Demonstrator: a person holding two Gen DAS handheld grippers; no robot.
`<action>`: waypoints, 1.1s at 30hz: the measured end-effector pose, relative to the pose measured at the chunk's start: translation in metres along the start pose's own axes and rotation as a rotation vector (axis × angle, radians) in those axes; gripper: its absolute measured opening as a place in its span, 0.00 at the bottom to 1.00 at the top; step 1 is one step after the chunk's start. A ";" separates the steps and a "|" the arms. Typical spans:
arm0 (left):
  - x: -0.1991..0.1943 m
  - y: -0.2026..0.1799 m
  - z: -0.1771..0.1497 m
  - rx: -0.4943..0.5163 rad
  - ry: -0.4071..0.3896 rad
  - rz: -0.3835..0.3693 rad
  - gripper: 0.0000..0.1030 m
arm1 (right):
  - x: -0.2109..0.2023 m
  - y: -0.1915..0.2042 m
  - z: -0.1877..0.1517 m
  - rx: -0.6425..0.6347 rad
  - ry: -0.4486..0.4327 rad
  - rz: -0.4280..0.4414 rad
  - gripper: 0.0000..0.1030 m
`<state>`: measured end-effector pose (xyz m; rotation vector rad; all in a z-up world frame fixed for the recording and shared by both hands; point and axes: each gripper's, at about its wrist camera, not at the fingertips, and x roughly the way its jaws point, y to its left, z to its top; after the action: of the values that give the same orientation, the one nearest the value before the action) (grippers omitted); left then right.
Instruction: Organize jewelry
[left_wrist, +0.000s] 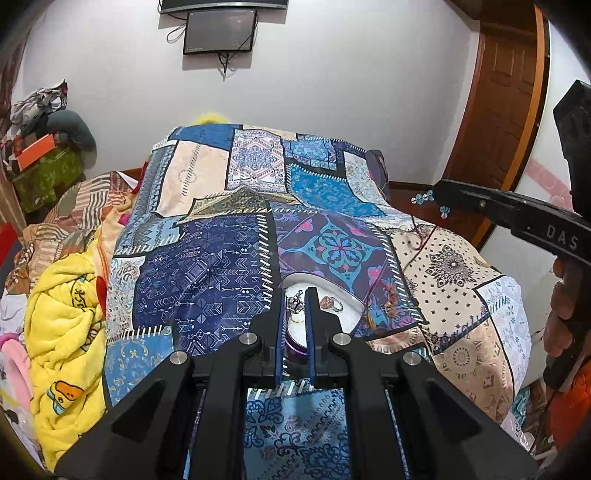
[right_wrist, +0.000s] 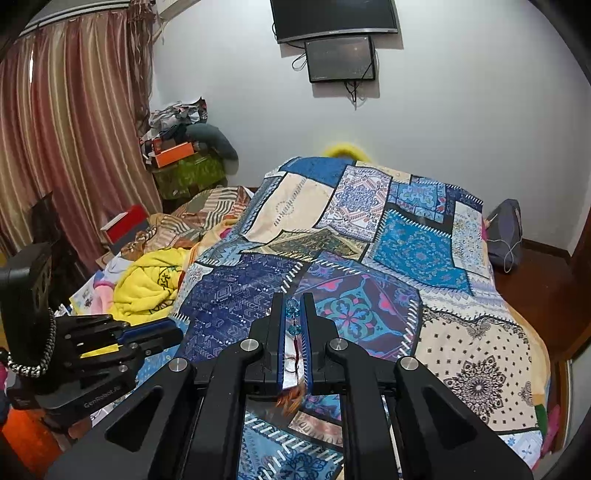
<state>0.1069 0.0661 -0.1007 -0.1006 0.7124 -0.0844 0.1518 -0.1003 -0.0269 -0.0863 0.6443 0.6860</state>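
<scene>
A white-lined jewelry box (left_wrist: 351, 301) with a purple wall sits on the patchwork bedspread (left_wrist: 221, 266). It holds a red-stone ring (left_wrist: 330, 303) and a silver crown pendant (left_wrist: 294, 304). My left gripper (left_wrist: 295, 301) hangs over the box, its jaws narrowly apart around the crown pendant. My right gripper (right_wrist: 294, 306) is shut on a blue beaded bracelet (right_wrist: 291, 314) with a red cord and holds it above the bedspread (right_wrist: 369, 295). From the left wrist view the right gripper (left_wrist: 436, 192) is high at the right with blue beads (left_wrist: 423, 198) dangling from its tip.
A yellow blanket (left_wrist: 62, 325) and piled clothes lie at the bed's left. A red cord (left_wrist: 413, 243) lies on the cream patch. Screens (left_wrist: 220, 31) hang on the far wall, a wooden door (left_wrist: 506, 110) is at the right, and curtains (right_wrist: 74, 147) at the left.
</scene>
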 end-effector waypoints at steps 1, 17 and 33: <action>0.004 0.001 0.000 -0.001 0.006 -0.002 0.08 | 0.003 0.000 -0.001 -0.001 0.008 0.005 0.07; 0.056 -0.009 -0.007 0.030 0.103 -0.061 0.08 | 0.055 -0.001 -0.020 0.014 0.135 0.076 0.07; 0.084 -0.009 -0.009 0.060 0.147 -0.065 0.08 | 0.102 -0.003 -0.029 0.049 0.219 0.142 0.07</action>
<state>0.1641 0.0467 -0.1612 -0.0607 0.8531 -0.1769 0.1987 -0.0529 -0.1098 -0.0709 0.8835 0.8041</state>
